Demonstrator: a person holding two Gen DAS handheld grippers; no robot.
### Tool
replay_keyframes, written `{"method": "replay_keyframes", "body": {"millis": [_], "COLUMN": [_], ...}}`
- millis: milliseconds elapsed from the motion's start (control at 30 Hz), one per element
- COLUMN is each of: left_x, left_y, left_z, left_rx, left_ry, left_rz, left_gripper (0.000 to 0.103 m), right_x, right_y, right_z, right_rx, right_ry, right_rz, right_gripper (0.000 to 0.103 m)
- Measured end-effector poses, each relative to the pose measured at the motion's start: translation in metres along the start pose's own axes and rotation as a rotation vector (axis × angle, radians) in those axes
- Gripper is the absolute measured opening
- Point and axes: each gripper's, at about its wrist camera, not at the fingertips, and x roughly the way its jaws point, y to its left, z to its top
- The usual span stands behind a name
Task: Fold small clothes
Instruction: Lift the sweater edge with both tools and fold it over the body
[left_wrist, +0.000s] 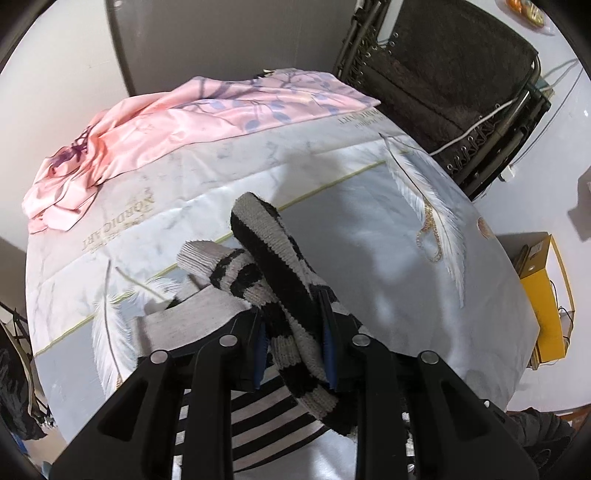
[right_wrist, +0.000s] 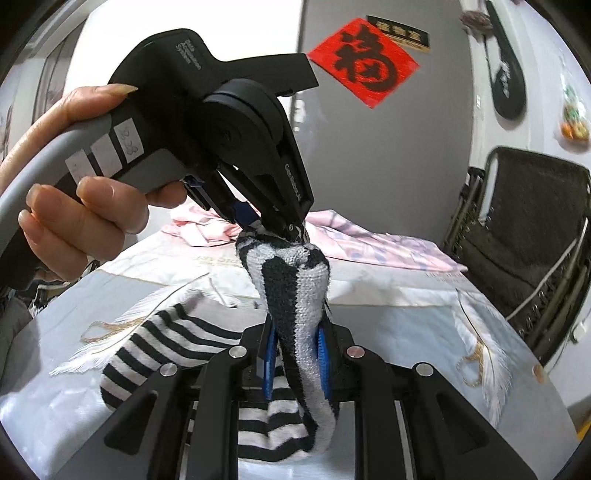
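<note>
A black-and-grey striped sock (left_wrist: 280, 266) runs between the blue pads of my left gripper (left_wrist: 293, 332), which is shut on it and points steeply down. Its folded end sticks out ahead of the fingers, over a grey cuff (left_wrist: 201, 256). In the right wrist view the same sock (right_wrist: 295, 280) hangs taut from the left gripper (right_wrist: 275, 227), held by a hand (right_wrist: 81, 214), down into my right gripper (right_wrist: 295, 347), which is also shut on it. A second, thinner-striped sock (right_wrist: 166, 343) lies flat on the tablecloth (right_wrist: 388, 332), to the left and under my right gripper.
The table wears a pale cloth with a feather print (left_wrist: 424, 192). A crumpled pink cloth (left_wrist: 155, 133) lies at its far side. A black folding chair (left_wrist: 454, 85) stands beyond the right corner, and a yellow box (left_wrist: 543, 295) sits on the floor to the right.
</note>
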Motion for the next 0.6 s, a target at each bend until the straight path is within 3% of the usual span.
{"method": "replay_keyframes", "body": {"millis": [333, 600], "left_x": [-0.022, -0.01], "left_y": [0.06, 0.125], "left_z": [-0.037, -0.078], "left_rx": [-0.045, -0.172], "left_ry": [-0.062, -0.074], "left_rz": [0.001, -0.06], "left_gripper": [0.023, 0.023], "right_x": [0.004, 0.017], "right_y": [0.068, 0.123], "right_z": [0.002, -0.021], "right_rx": [-0.147, -0.299], "right_ry": [-0.006, 0.072], "right_rz": [0.036, 0.081], "right_gripper": [0.019, 0.02]}}
